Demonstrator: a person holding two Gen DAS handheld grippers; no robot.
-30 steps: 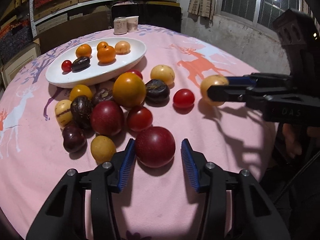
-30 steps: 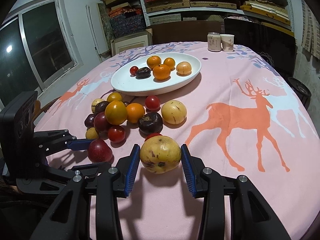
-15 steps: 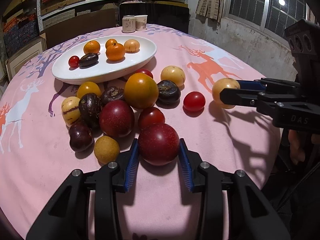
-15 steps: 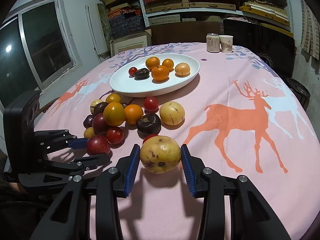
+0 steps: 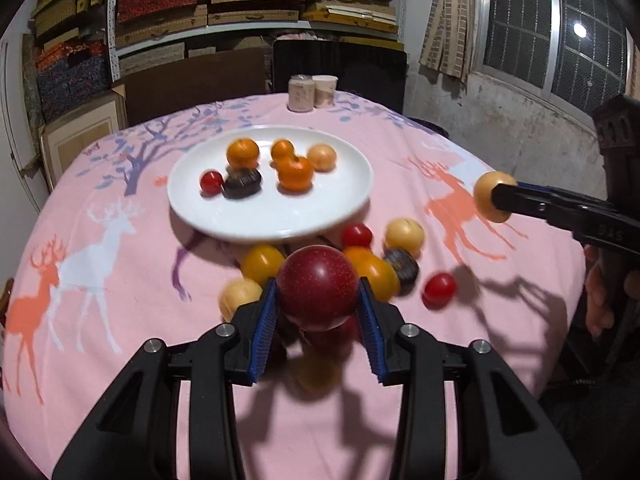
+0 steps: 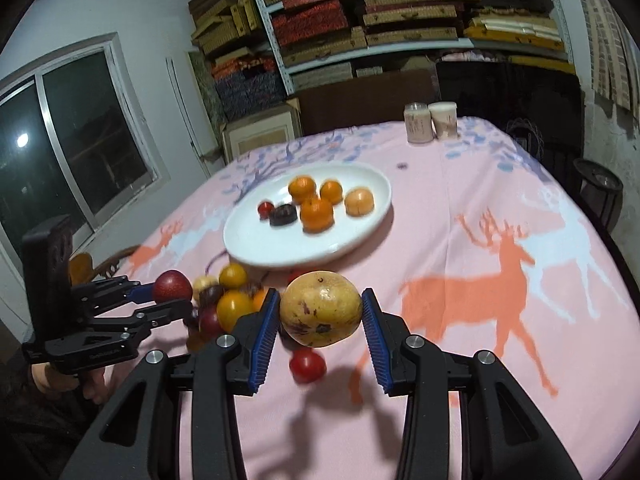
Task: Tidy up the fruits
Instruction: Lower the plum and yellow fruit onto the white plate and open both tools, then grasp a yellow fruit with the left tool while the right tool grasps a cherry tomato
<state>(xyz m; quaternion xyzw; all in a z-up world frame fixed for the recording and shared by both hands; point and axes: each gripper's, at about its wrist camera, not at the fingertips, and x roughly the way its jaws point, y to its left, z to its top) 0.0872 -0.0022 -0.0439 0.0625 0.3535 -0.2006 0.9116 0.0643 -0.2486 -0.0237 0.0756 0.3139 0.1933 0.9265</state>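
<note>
My left gripper [image 5: 318, 316] is shut on a dark red plum [image 5: 318, 286] and holds it above the fruit pile [image 5: 376, 268] on the pink tablecloth. My right gripper [image 6: 320, 320] is shut on a speckled yellow fruit [image 6: 321, 308], also lifted off the table. The white plate [image 5: 320, 216] holds several fruits: oranges, a small tomato and a dark fruit. It lies just beyond the pile. The right gripper with its yellow fruit [image 5: 490, 200] shows at the right in the left wrist view. The left gripper with the plum [image 6: 173, 286] shows at the left in the right wrist view.
Two small cups [image 5: 314, 92] stand at the table's far edge. A loose red tomato [image 6: 307, 365] lies under the right gripper. Shelves with boxes, a dark chair back and windows surround the round table.
The left gripper closed on the red plum and lifted it. The right gripper lifted its yellow fruit too. Both have risen well above the table.
</note>
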